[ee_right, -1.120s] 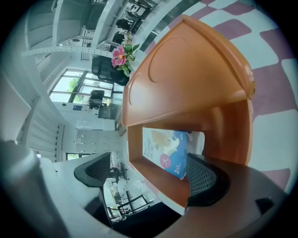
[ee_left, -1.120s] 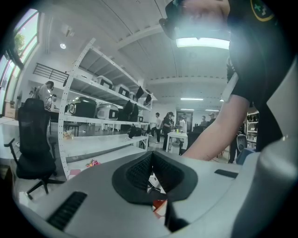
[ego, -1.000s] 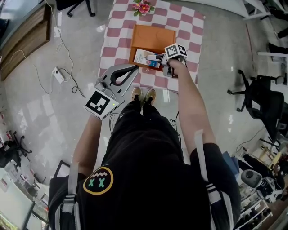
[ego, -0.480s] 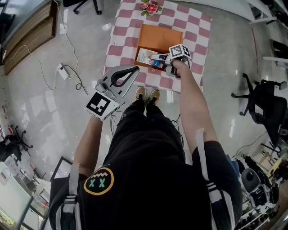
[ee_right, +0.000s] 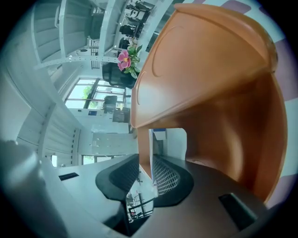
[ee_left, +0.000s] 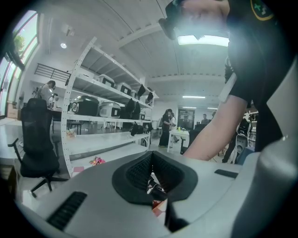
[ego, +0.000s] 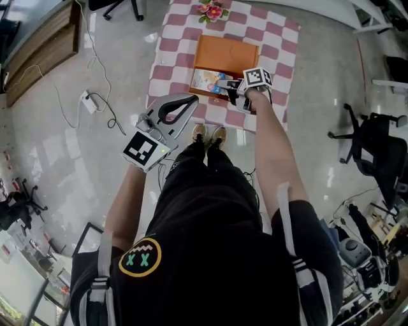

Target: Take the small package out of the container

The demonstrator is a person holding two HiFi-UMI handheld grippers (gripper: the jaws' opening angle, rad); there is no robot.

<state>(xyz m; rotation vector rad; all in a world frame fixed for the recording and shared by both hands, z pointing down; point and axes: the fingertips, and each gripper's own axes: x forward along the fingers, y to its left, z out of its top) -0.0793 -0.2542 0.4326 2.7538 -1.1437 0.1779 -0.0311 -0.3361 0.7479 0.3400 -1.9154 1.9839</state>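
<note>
An orange container (ego: 226, 49) sits on the pink-and-white checkered table (ego: 175, 44). The small package (ego: 209, 79), white and light blue, stands on edge at the container's near left corner. My right gripper (ego: 224, 83) reaches in from the right, and its jaws are closing on that package. In the right gripper view the thin package (ee_right: 170, 144) sits between the dark pads (ee_right: 165, 179) of the right gripper (ee_right: 145, 160), with the container's orange wall (ee_right: 223, 93) close behind. My left gripper (ego: 193, 98) hangs shut and empty off the table's near left edge; the left gripper (ee_left: 151, 155) points away into the room.
A pink flower (ego: 213, 10) lies at the table's far edge, also visible as the flower (ee_right: 125, 59). A power strip with cables (ego: 89, 102) lies on the floor to the left. Office chairs (ego: 376, 153) stand at the right. My shoes (ego: 205, 134) are at the table's near edge.
The right gripper's jaws have come together on the package, which has tipped from lying flat to standing on edge. The left gripper has hardly moved.
</note>
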